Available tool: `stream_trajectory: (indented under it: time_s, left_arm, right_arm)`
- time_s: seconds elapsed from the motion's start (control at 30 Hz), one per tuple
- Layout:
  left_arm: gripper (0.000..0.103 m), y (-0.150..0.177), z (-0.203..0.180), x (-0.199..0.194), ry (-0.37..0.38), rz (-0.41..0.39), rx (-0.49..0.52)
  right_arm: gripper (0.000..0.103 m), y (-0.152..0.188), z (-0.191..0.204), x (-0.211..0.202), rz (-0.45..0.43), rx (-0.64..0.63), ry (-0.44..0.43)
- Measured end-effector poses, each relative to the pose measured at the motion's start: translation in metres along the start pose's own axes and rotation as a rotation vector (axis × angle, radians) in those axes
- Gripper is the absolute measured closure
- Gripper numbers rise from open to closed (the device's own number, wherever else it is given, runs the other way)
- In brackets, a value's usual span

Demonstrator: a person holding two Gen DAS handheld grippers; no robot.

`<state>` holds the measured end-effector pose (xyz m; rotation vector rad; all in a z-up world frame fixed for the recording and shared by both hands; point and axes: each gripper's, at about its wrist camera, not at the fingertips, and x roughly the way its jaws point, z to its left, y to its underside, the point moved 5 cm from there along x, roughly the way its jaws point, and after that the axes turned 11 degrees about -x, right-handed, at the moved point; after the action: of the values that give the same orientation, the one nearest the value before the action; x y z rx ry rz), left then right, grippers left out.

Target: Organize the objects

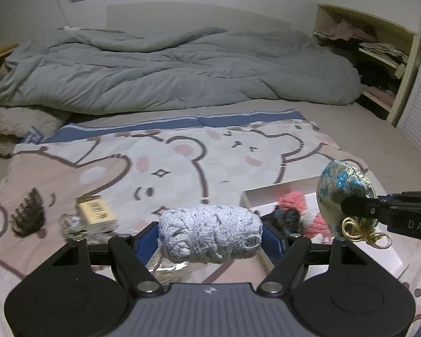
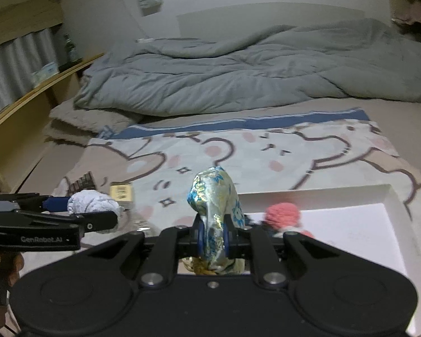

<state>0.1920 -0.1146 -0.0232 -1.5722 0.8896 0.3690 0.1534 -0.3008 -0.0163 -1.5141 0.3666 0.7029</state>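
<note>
Clenched across a pale blue yarn ball [image 1: 210,234], the left gripper [image 1: 210,238] holds it above the cartoon blanket [image 1: 165,165]. Right gripper [image 2: 213,238] jaws pinch a brocade pouch [image 2: 214,196] near the white box [image 2: 350,224]. Only the left view shows the pouch's gold cord [image 1: 365,231]; only the right shows the window shelf [image 2: 42,84].

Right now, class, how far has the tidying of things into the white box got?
Done: red yarn and a dark item already lie in the white box. In hand: left gripper holds a pale yarn ball; right gripper pinches a brocade pouch. Left: the comb and small yellow box on the blanket.
</note>
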Motion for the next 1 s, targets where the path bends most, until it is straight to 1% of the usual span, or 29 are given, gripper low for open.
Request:
stream_trajectory:
  time_s: [0.37, 0.5, 0.57, 0.63, 0.7, 0.83, 0.9, 1.0]
  left_arm:
    - [0.027, -0.001, -0.057, 0.042, 0.074, 0.026, 0.052]
    - [0.027, -0.001, -0.074, 0.051, 0.107, 0.021, 0.063]
    - [0.027, -0.001, -0.086, 0.054, 0.139, 0.009, 0.083]
    - [0.027, 0.000, -0.098, 0.056, 0.177, -0.012, 0.123]
    - [0.027, 0.003, -0.113, 0.058, 0.203, -0.035, 0.191]
    - [0.027, 0.010, -0.141, 0.066, 0.268, -0.048, 0.288]
    - [0.027, 0.015, -0.153, 0.070, 0.280, -0.062, 0.343]
    - [0.027, 0.022, -0.170, 0.082, 0.268, -0.088, 0.409]
  right_arm:
    - [0.089, 0.020, -0.067, -0.007, 0.005, 0.083, 0.085]
    - [0.089, 0.026, -0.086, -0.007, 0.009, 0.095, 0.116]
    - [0.089, 0.029, -0.094, -0.008, 0.010, 0.106, 0.127]
    - [0.089, 0.031, -0.100, -0.008, 0.012, 0.112, 0.135]
    - [0.089, 0.034, -0.107, -0.008, 0.015, 0.114, 0.149]
    - [0.089, 0.038, -0.125, -0.010, 0.012, 0.138, 0.181]
    - [0.089, 0.040, -0.134, -0.010, 0.009, 0.150, 0.204]
    - [0.089, 0.043, -0.147, -0.010, 0.003, 0.168, 0.236]
